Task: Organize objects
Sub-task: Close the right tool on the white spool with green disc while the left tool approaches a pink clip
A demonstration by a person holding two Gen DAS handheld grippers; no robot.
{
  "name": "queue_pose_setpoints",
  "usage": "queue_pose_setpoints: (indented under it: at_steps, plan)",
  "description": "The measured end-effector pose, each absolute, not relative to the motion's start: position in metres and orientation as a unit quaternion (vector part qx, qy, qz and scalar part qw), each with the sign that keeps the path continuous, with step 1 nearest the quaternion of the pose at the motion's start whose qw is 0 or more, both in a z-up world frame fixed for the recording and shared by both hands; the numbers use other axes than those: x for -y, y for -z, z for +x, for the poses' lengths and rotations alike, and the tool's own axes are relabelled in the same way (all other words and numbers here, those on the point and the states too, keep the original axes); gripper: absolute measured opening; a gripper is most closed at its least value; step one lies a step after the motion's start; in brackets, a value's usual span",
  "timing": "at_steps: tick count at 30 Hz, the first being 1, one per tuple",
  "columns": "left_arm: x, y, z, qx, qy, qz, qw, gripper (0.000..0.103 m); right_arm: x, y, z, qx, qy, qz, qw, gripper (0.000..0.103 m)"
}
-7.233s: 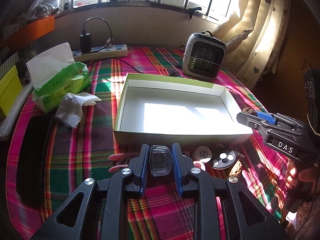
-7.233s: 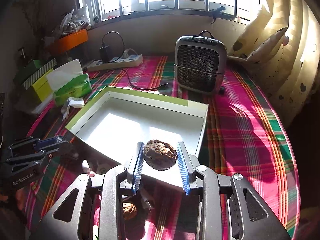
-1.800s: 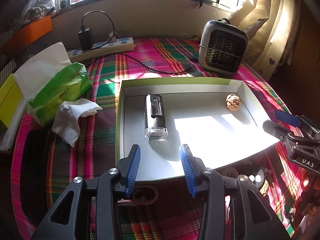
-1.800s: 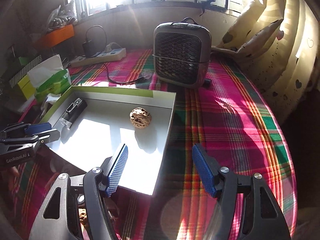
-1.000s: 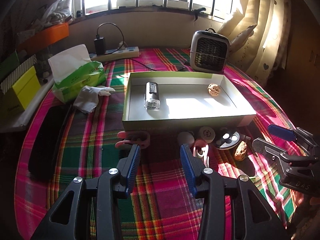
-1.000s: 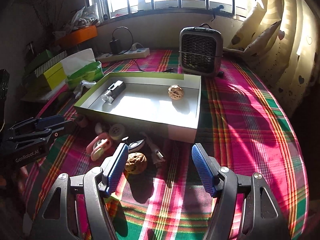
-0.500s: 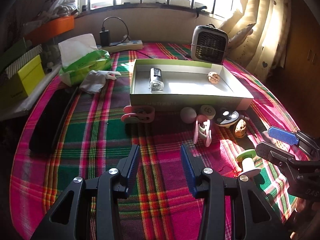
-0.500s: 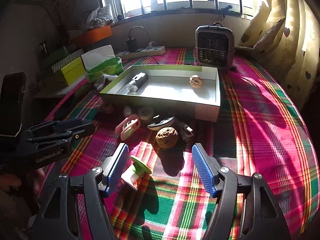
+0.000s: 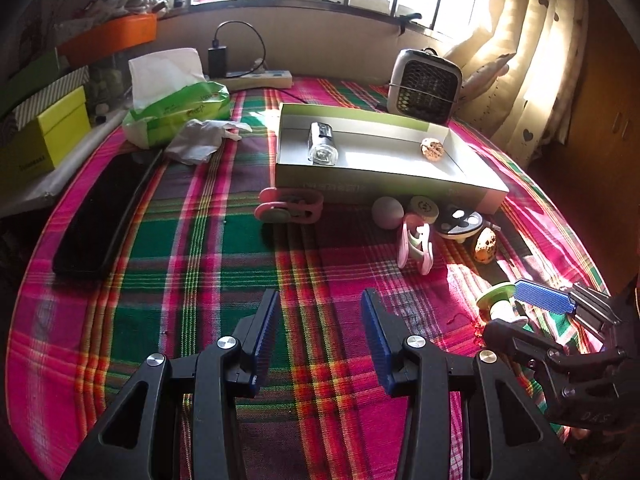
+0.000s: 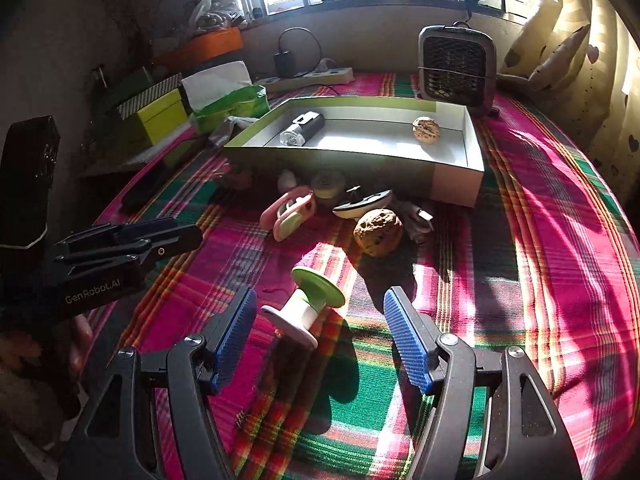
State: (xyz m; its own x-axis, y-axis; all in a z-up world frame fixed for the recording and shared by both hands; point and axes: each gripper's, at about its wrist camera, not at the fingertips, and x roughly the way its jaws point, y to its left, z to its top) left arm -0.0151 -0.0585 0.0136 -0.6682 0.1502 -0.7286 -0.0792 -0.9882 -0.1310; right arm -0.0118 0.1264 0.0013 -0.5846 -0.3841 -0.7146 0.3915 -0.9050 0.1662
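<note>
A shallow white box with a green rim (image 9: 384, 188) (image 10: 328, 164) holds a small flashlight (image 9: 322, 146) (image 10: 302, 128) and a walnut (image 9: 432, 148) (image 10: 426, 129). On the plaid cloth in front of the box lie two pink clips (image 9: 290, 210) (image 9: 416, 246), a grey ball (image 9: 387, 212), a black-and-white disc (image 9: 460, 222) and a second walnut (image 9: 485, 245) (image 10: 378, 232). A green-and-white spool (image 10: 308, 308) (image 9: 498, 298) lies between the tips of my open right gripper (image 10: 320, 296), untouched. My left gripper (image 9: 320, 300) is open and empty over bare cloth.
A tissue pack (image 9: 176, 108) and a crumpled tissue sit at the back left. A small fan heater (image 9: 424, 86) stands behind the box, with a power strip (image 9: 260, 78) by the wall. A flat black object (image 9: 100, 212) lies along the left edge, and a curtain hangs at the right.
The flashlight and walnut I held earlier now lie in the box. Both open grippers have drawn back from it and sunk lower. The spool has come between the right fingers.
</note>
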Motion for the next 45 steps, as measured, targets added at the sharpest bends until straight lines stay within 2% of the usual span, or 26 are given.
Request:
queue_pose_setpoints:
  at_steps: [14, 18, 20, 35, 45]
  plan:
    - [0.072, -0.004, -0.029, 0.064, -0.906, -0.414, 0.064, 0.04, -0.116, 0.007, -0.015, -0.03, 0.894, 0.404, 0.194, 0.067]
    - [0.073, -0.004, -0.038, 0.064, -0.906, -0.413, 0.068, 0.04, -0.118, 0.007, -0.016, -0.039, 0.898, 0.4, 0.181, 0.049]
    - [0.075, -0.004, -0.046, 0.068, -0.905, -0.414, 0.07, 0.04, -0.12, 0.006, -0.017, -0.039, 0.898, 0.4, 0.178, 0.045]
    - [0.084, -0.008, -0.086, 0.051, -0.91, -0.407, 0.067, 0.04, -0.128, 0.005, -0.023, -0.028, 0.899, 0.399, 0.176, 0.044]
    - [0.079, -0.007, -0.093, 0.058, -0.903, -0.413, 0.105, 0.041, -0.134, 0.004, -0.029, -0.012, 0.899, 0.405, 0.167, 0.045]
